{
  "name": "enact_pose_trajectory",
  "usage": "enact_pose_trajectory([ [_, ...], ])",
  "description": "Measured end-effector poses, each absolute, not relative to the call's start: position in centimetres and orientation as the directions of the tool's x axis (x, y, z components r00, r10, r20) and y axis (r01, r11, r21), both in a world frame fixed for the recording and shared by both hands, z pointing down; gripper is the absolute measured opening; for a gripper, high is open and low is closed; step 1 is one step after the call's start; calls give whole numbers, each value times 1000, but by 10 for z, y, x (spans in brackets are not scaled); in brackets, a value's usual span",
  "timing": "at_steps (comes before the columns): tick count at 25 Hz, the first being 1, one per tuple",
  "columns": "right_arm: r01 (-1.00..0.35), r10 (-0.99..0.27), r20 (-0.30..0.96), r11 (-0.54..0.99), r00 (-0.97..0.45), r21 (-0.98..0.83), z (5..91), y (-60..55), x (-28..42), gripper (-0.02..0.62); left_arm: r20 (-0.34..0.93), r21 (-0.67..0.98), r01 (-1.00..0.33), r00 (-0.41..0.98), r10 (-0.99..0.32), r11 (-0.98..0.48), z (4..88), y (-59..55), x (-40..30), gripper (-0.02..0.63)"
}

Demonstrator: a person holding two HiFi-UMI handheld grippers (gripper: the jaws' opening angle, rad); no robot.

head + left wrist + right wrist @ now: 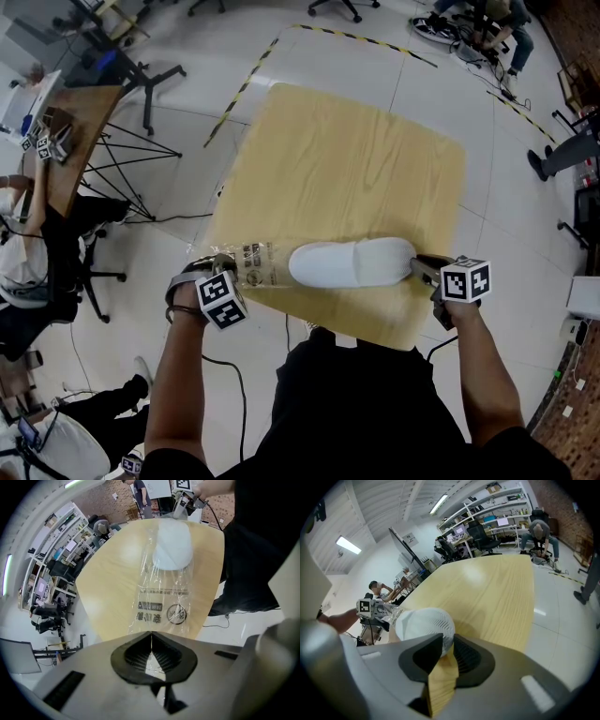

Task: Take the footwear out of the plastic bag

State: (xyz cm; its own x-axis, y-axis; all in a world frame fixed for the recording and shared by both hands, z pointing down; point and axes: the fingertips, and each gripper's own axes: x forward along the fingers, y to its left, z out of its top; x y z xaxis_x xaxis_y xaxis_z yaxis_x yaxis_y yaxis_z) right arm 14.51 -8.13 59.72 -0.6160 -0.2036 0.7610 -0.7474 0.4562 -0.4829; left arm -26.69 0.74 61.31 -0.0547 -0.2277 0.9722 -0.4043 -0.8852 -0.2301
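We find both tools at the near edge of the pale wooden table with rounded corners (347, 141), just in front of the person's dark-clad body.

The left gripper (228, 265) has its jaws closed flat on the near end of the clear plastic bag with dark printing (255, 265). The left gripper view shows the film pinched between the ribbed pads (161, 656).

The right gripper (418, 268) clamps the right-hand end of the white fabric slipper (352, 262). The right gripper view shows the jaws partly apart, with the slipper's edge pressed between them.

The slipper lies lengthways along the table's near edge, between the two grippers. Its left end sits inside the bag's film, and the rest extends towards the right gripper. The bag is drawn out flat on the tabletop from the left gripper to the slipper.

Beyond the table we note a light tiled floor with a yellow-and-black tape line (239, 94). There is also a black office chair (150, 80) at the left and seated people at the room's edges.
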Motion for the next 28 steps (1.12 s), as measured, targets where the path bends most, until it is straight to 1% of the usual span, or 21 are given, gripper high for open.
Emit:
enact_pose_trajectory([
  [9, -750, -207, 762, 455, -613, -480, 598, -81, 145, 75, 964, -263, -447, -88, -250, -855, 605, 5, -294, 9],
  [16, -752, -211, 762, 455, -612, -478, 599, -81, 146, 76, 955, -294, -504, -118, -273, -812, 591, -3, -321, 9],
  [20, -753, -217, 761, 454, -612, -476, 599, -81, 144, 75, 946, -316, -542, -112, -306, -779, 576, -14, -330, 9],
  [24, -752, -224, 754, 450, -617, -482, 599, -80, 141, 76, 929, -341, -586, -94, -357, -735, 556, -40, -325, 9],
  [28, -749, -230, 745, 444, -626, -492, 597, -78, 142, 75, 912, -367, -572, -64, -406, -734, 537, -78, -296, 9],
])
